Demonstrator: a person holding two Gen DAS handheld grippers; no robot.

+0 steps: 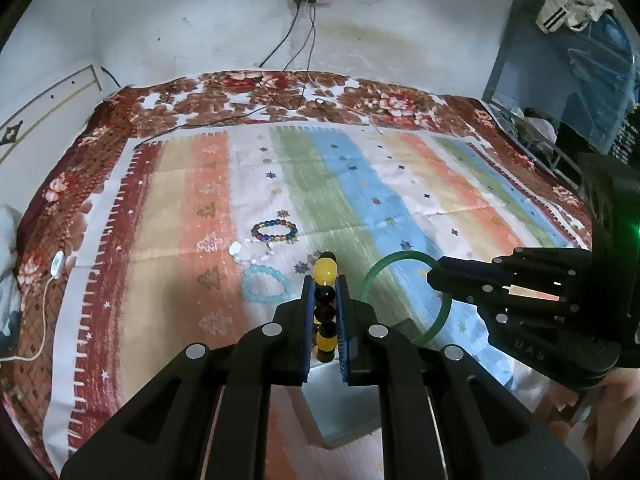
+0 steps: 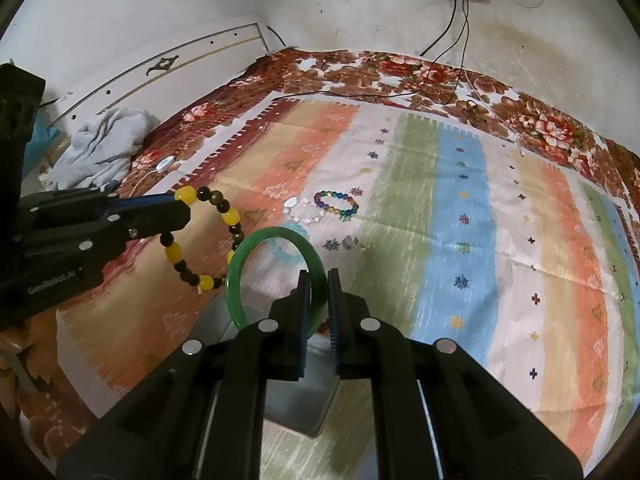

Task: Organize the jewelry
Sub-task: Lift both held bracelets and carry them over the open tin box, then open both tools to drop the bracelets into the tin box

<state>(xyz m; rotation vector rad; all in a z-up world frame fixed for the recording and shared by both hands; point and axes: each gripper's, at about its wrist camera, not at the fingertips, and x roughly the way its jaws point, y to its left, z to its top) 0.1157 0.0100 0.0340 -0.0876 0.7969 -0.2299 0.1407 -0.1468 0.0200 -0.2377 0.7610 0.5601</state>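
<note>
Left gripper (image 1: 325, 280): your fingers pinch the yellow-and-dark bead bracelet (image 2: 224, 210), lifted off the striped cloth (image 2: 460, 208).
Right gripper (image 2: 318, 276): clamped on the green bangle (image 2: 256, 246).
Farther: light-blue bracelet (image 1: 266, 283), multicolour bead bracelet (image 1: 275, 231) on cloth.

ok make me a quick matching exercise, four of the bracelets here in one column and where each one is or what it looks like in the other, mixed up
1. yellow and black bead bracelet
2. green bangle
3. multicoloured bead bracelet
4. light blue bead bracelet

A. lying on the striped cloth, pale translucent beads
B. held in the left gripper
C. lying on the cloth, beads of many colours
D. held in the right gripper

Pairs: 1-B, 2-D, 3-C, 4-A
</note>
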